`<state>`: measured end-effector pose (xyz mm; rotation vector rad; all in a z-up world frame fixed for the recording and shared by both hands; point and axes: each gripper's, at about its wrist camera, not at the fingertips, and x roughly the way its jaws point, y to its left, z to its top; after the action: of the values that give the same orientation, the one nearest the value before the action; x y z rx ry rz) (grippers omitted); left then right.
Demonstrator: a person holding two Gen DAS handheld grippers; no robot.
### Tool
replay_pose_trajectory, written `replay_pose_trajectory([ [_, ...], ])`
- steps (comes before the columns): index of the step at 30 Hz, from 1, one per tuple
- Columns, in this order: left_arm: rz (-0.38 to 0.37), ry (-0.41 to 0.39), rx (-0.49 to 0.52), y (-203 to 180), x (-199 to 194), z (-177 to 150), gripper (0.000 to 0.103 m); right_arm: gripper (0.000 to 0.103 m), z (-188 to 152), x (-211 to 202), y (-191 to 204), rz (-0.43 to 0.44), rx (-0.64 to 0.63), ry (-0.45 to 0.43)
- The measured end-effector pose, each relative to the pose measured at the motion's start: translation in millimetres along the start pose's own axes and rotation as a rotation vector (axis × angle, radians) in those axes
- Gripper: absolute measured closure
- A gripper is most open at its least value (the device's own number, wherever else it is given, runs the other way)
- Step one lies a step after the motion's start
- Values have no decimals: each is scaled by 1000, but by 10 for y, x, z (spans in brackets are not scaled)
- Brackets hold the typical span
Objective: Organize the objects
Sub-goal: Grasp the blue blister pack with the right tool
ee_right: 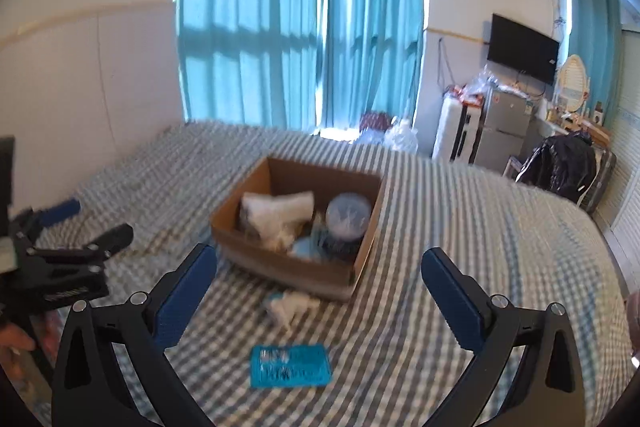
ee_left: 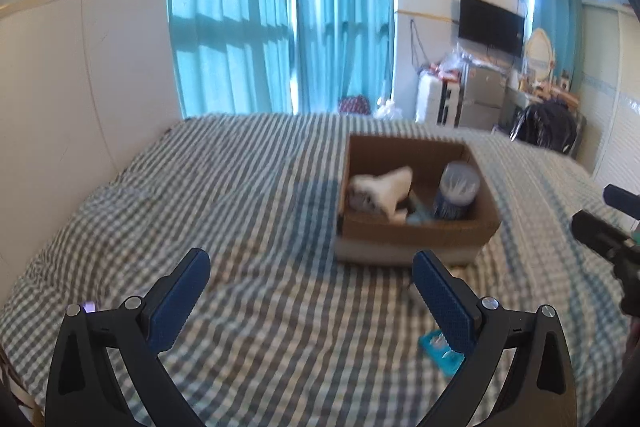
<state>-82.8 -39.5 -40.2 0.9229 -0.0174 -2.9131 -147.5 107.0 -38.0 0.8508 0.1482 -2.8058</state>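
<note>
An open cardboard box (ee_left: 416, 229) (ee_right: 280, 267) sits on the checked bed. Inside are a white cloth-like item (ee_left: 390, 187) (ee_right: 280, 211), a round tub of cotton swabs (ee_left: 458, 189) (ee_right: 347, 215) and a light blue item (ee_right: 306, 247). In front of the box lie a small white crumpled item (ee_right: 290, 305) and a flat blue packet (ee_right: 291, 365) (ee_left: 436, 347). My left gripper (ee_left: 310, 273) is open and empty above the bed, left of the box. My right gripper (ee_right: 318, 273) is open and empty, above the white item and packet.
The bed (ee_left: 200, 211) runs to a white wall on the left and blue curtains (ee_left: 280, 11) behind. A fridge (ee_right: 506, 131), a wall TV (ee_right: 522, 47) and a dark chair (ee_right: 560, 163) stand at the right. The other gripper shows at each view's edge (ee_left: 608, 227) (ee_right: 60, 267).
</note>
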Motion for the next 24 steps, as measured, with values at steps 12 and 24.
replay_pose_trajectory([
  [12, 58, 187, 36, -82, 803, -998, 0, 0, -1075, 1160, 105, 65, 10, 316],
  [24, 30, 246, 77, -163, 977, -1119, 0, 0, -1281, 1433, 157, 95, -19, 401],
])
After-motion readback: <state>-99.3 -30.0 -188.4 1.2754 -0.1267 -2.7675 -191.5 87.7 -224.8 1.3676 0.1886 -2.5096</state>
